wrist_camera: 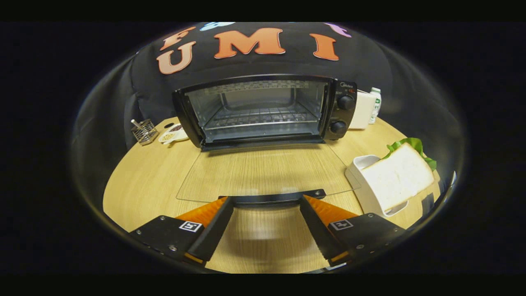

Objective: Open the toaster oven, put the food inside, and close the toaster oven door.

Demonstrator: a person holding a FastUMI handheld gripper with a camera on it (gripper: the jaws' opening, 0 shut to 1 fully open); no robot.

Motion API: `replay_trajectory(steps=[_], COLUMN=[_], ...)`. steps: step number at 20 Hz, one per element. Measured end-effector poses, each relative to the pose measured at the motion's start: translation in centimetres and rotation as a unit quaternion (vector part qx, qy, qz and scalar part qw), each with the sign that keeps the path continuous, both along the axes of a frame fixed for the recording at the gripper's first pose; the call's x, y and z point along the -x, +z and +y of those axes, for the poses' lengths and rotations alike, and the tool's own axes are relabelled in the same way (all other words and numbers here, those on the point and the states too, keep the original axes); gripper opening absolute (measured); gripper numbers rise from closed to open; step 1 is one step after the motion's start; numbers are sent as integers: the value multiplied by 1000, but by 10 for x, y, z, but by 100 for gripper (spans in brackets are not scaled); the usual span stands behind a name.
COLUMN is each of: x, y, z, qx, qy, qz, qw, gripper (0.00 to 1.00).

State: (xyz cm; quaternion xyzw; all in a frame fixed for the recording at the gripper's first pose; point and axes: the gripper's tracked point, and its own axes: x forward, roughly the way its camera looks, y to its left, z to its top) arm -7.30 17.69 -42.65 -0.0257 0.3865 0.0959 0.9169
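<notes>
Straight ahead of your fingers (267, 203) on the counter (144, 181) stands the black toaster oven (263, 111), its glass door (267, 172) folded flat toward you, wire rack (259, 117) bare inside. Your fingers are spread wide, tips at the door's handle (273, 197) without gripping it. Right of them, a white tray (361, 164) holds a sandwich (396, 176) with lettuce.

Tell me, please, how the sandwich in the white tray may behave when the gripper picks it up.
The sandwich looks soft, so its bread would probably dent under the fingers. The lettuce pokes out behind, so the layers may slide apart. It leans on the white tray rim and could tip. The gripper is open at the oven door handle.
</notes>
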Motion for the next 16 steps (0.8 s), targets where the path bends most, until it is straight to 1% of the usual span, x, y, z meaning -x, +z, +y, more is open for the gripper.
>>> replay_trajectory(steps=[4,7,11,16], x=[2,1,0,0], y=[8,28,61,92], z=[-4,-16,-54,-125], qx=[-3,-16,-22,-23], qy=[7,9,24,29], qz=[1,-7,-18,-12], qw=[1000,1000,999,999], gripper=[97,97,97,97])
